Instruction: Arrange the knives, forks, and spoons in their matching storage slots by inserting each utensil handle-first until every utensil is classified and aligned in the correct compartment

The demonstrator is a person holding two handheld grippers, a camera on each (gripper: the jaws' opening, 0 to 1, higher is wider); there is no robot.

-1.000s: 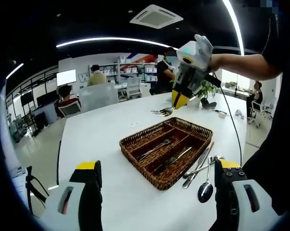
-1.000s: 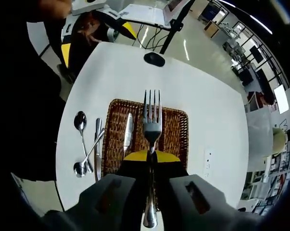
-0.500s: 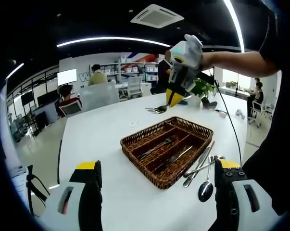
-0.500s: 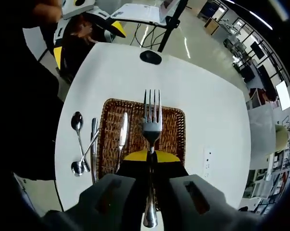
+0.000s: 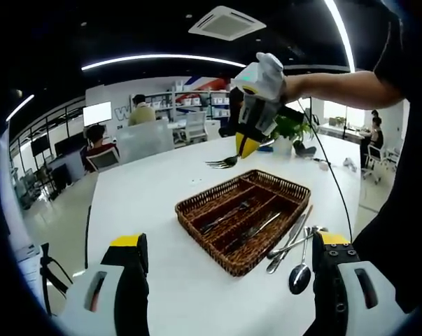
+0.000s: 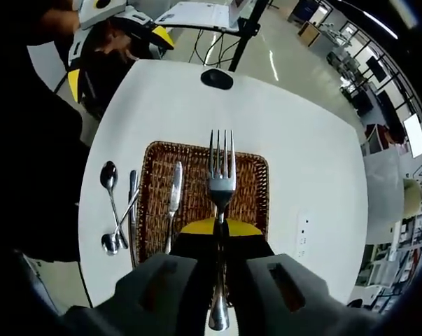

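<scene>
Right gripper view: the right gripper (image 6: 220, 227) pinches a fork (image 6: 221, 183), tines pointing to 12 o'clock above the basket (image 6: 256, 185). Left gripper (image 5: 228, 269) jaws stand spread.

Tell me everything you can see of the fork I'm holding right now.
The fork is shiny silver metal with four straight tines and a slim handle. The right gripper is shut on its neck just below the head, tines pointing away from the camera and the rounded handle end hanging back between the jaws. It is held in the air above the wicker tray, touching only the jaws. From the left gripper view it sticks out sideways.
</scene>
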